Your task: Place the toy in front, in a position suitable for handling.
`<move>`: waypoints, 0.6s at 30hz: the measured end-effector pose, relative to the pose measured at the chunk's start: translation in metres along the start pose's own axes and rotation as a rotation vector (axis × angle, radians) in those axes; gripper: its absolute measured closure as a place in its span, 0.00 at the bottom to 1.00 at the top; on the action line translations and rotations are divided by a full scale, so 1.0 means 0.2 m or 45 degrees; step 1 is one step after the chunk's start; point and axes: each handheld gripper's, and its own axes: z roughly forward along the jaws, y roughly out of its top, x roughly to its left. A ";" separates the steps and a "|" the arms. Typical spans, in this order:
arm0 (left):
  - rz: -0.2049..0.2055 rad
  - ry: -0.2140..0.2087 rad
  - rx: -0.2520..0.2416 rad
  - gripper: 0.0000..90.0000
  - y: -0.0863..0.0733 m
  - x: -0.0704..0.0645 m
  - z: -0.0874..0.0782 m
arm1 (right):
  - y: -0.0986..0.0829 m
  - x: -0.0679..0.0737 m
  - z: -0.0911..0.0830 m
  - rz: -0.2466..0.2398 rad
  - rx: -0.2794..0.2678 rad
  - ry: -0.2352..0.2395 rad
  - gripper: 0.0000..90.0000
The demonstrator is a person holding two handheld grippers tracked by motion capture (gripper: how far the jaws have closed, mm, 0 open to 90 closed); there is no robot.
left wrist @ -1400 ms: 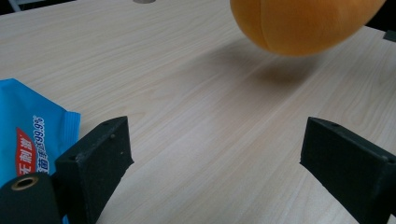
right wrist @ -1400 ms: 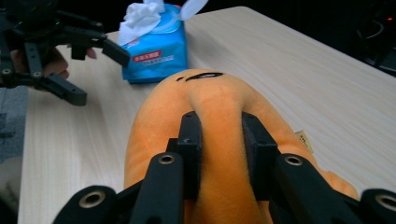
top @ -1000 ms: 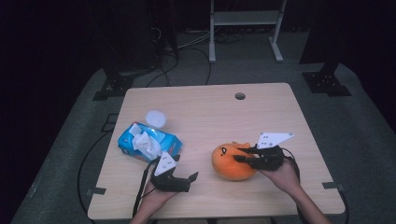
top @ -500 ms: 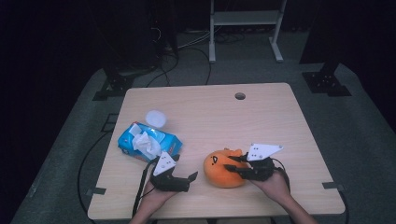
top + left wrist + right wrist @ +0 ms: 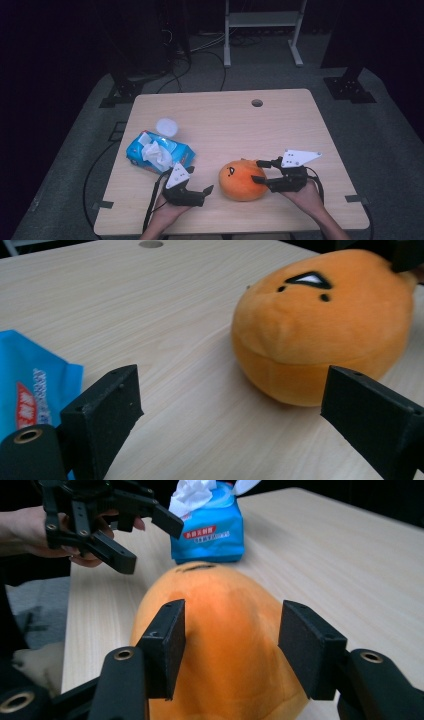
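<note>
An orange plush (image 5: 241,180) with a small black face lies on the wooden table (image 5: 225,120) near the front edge. My right gripper (image 5: 259,171) is open at the plush's right side, its jaws reaching over that end; in the right gripper view the plush (image 5: 225,630) bulges between the spread jaws of that gripper (image 5: 235,640). My left gripper (image 5: 200,180) is open just left of the plush and holds nothing. The left gripper view has the plush (image 5: 325,325) ahead and to the right, beyond the wide jaws of the left gripper (image 5: 240,410).
A blue tissue pack (image 5: 159,152) with white tissue sticking out lies at the left, behind my left gripper, and a small white round lid (image 5: 166,127) sits behind it. A cable hole (image 5: 257,103) marks the table's far side. Dark floor and stands surround the table.
The plush shifted a little toward the front left with the right gripper on it. That gripper then drew back slightly to the right. My left gripper stayed put.
</note>
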 end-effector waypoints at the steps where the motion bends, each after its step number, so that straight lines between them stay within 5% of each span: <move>1: 0.009 -0.001 -0.005 0.11 0.00 0.00 0.00 | -0.03 -0.02 0.01 0.033 0.016 0.022 0.48; 10: 0.051 -0.023 -0.079 0.18 0.04 0.06 -0.10 | -0.07 -0.01 0.05 0.052 0.025 0.058 0.44; 15: 0.105 -0.002 -0.125 0.24 0.07 0.12 -0.18 | -0.08 -0.01 0.05 0.061 0.017 0.049 0.43; 18: 0.086 0.023 -0.160 0.27 0.08 0.18 -0.23 | -0.08 -0.01 0.05 0.063 0.016 0.045 0.42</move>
